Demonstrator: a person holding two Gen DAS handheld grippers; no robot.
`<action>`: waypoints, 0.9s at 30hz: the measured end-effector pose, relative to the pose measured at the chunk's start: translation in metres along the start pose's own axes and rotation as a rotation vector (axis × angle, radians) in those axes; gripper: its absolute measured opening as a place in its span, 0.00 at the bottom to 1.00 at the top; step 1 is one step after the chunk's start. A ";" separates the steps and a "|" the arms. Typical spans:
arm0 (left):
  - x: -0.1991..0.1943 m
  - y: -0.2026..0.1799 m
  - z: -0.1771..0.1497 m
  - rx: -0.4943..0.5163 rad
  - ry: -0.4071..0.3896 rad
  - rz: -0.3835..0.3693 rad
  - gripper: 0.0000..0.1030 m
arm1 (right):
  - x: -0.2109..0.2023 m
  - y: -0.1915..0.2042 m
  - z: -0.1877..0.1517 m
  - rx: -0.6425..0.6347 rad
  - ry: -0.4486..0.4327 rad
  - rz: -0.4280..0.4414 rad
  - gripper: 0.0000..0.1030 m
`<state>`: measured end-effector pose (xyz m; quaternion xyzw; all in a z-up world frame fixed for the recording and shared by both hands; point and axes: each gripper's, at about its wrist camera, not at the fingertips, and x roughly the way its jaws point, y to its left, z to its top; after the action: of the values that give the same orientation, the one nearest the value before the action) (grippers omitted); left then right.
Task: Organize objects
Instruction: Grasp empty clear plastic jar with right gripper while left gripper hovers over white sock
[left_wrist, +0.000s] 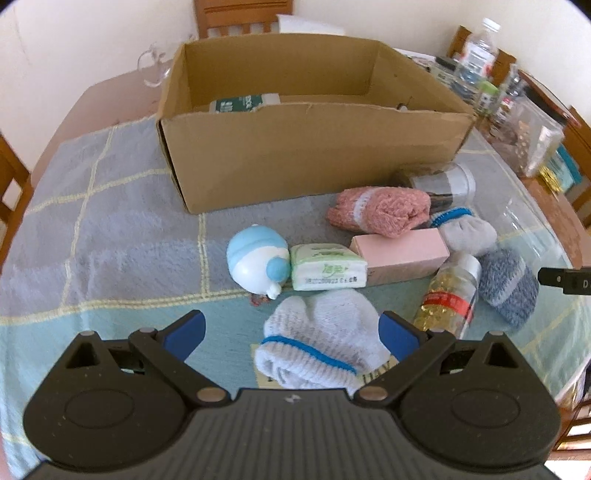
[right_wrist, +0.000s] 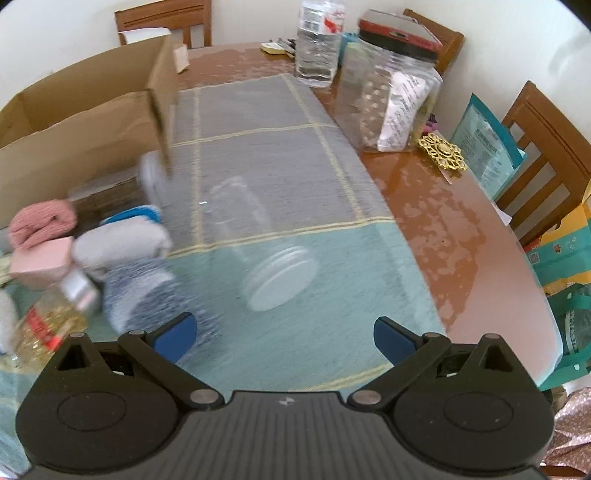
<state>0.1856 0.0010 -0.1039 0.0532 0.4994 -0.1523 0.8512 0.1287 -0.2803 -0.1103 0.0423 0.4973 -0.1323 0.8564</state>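
White sock bundle (left_wrist: 314, 343) with its blue band lies nearest, on the worktop (left_wrist: 122, 229) between the wide-spread jaws of the left hand-held gripper (left_wrist: 291, 334); I'd centre on the thickest fold, close gently, then lift it to the cardboard box (left_wrist: 306, 155) behind; the right hand-held gripper (right_wrist: 284, 338), level and low, gapes wide over a clear jar (right_wrist: 258, 243) lying on its side.
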 end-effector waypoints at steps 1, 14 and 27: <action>0.002 -0.001 0.000 -0.013 0.006 0.005 0.97 | 0.004 -0.005 0.003 0.003 0.003 0.001 1.00; 0.012 -0.010 0.000 -0.033 0.033 0.066 0.97 | 0.039 -0.041 0.022 -0.042 0.054 0.027 1.00; 0.013 -0.011 0.001 0.009 0.043 0.055 0.97 | 0.041 -0.040 0.038 0.035 0.092 0.195 1.00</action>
<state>0.1892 -0.0128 -0.1139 0.0737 0.5151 -0.1299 0.8440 0.1695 -0.3342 -0.1241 0.1115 0.5274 -0.0550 0.8405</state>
